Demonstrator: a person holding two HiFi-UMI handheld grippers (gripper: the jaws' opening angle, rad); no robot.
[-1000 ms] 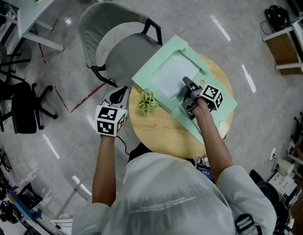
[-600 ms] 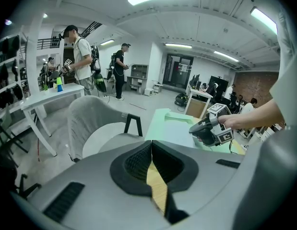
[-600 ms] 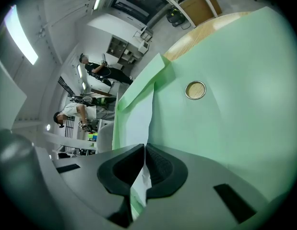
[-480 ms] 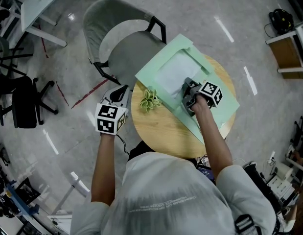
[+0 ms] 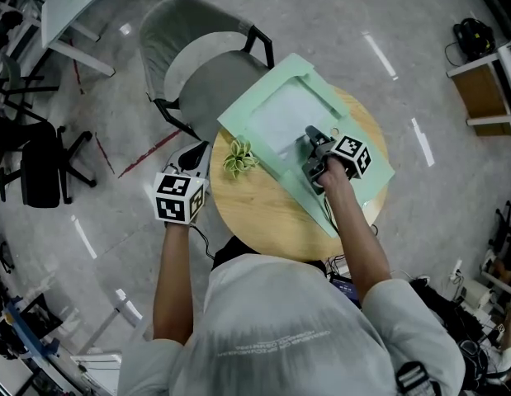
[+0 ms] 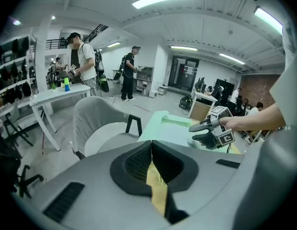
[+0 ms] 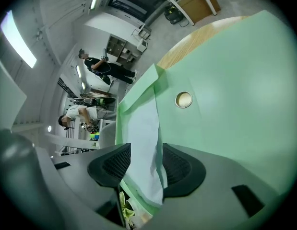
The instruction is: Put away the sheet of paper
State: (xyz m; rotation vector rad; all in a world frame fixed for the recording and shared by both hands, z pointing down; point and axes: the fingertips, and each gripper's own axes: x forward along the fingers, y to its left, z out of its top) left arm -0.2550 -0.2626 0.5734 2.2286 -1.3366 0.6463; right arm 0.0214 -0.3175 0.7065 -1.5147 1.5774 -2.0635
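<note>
On the round table (image 5: 263, 221) one sheet of paper (image 5: 276, 122) lies in one green folder (image 5: 366, 184), between the right gripper (image 5: 309, 137)'s half-parted, just-opening jaws; the left gripper (image 5: 196, 153) hovers closed, empty

Left gripper (image 5: 197, 152): jaws together, empty, held just off the round table's (image 5: 263, 214) left edge.
Right gripper (image 5: 311, 139): over the table, jaws just been opening, paper sheet (image 7: 146, 128) loose between them.

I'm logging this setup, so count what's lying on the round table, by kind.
Folder: 1
Paper: 1
Plant: 1
Total: 3
</note>
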